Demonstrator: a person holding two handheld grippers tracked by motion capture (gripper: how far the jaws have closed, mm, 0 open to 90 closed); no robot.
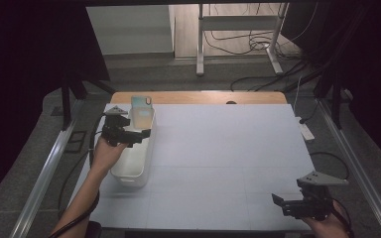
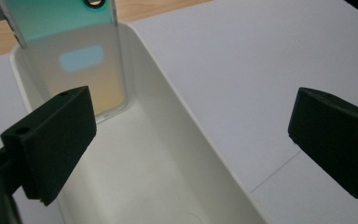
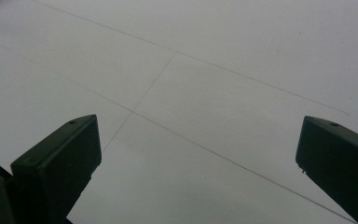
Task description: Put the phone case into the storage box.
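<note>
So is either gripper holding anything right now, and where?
Nothing. The left gripper is open over the white bin, apart from the phone case leaning inside. The right gripper is open over bare table.

Left gripper (image 1: 140, 135) over white bin (image 1: 133, 171); phone case (image 1: 141, 112) leaning inside; right gripper (image 1: 279, 203) near-right.

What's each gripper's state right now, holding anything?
Left gripper: open, holding nothing, above the white bin near the phone case.
Right gripper: open, holding nothing, over the table.
</note>
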